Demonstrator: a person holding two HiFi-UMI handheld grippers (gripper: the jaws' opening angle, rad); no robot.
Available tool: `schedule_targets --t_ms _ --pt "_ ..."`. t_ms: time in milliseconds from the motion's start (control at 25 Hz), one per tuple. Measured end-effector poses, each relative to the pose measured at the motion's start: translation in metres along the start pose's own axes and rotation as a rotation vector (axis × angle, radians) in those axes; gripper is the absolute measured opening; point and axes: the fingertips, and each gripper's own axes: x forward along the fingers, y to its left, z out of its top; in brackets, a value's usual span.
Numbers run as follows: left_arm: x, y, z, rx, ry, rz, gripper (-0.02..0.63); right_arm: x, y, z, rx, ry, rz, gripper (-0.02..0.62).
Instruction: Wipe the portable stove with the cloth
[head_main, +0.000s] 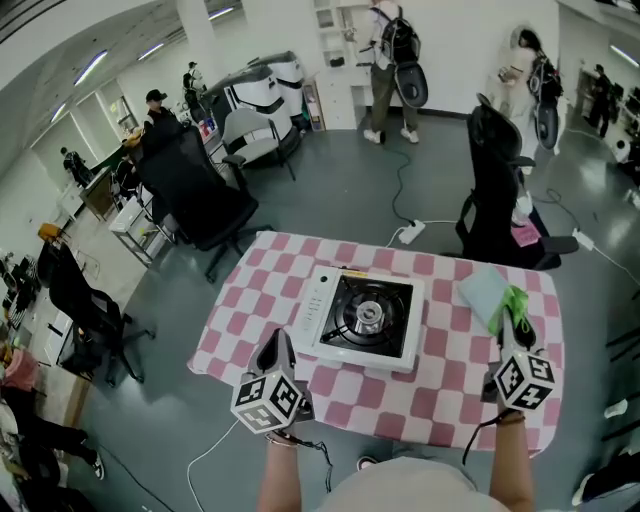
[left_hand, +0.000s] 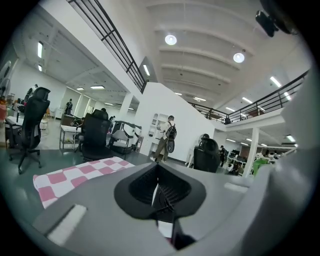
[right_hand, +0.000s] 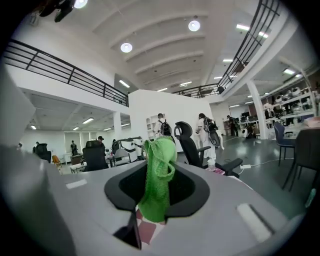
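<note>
The white portable stove with its black burner sits in the middle of the pink-checked table. My left gripper hovers at the stove's near left corner; in the left gripper view its jaws are shut with nothing between them. My right gripper is to the right of the stove, shut on a bright green cloth that sticks up out of the jaws. In the right gripper view the green cloth hangs pinched in the right gripper. A pale green folded cloth lies on the table just beyond.
A black office chair stands beyond the table's far left corner, another chair beyond the far right. A power strip and cables lie on the floor behind the table. Several people stand far back.
</note>
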Motion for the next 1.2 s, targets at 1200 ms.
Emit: schedule_targets --t_ms 1200 --pt "0.005 -0.006 -0.024 -0.001 0.053 0.026 0.0 -0.01 -0.036 -0.022 0.071 0.063 -0.05 0.095"
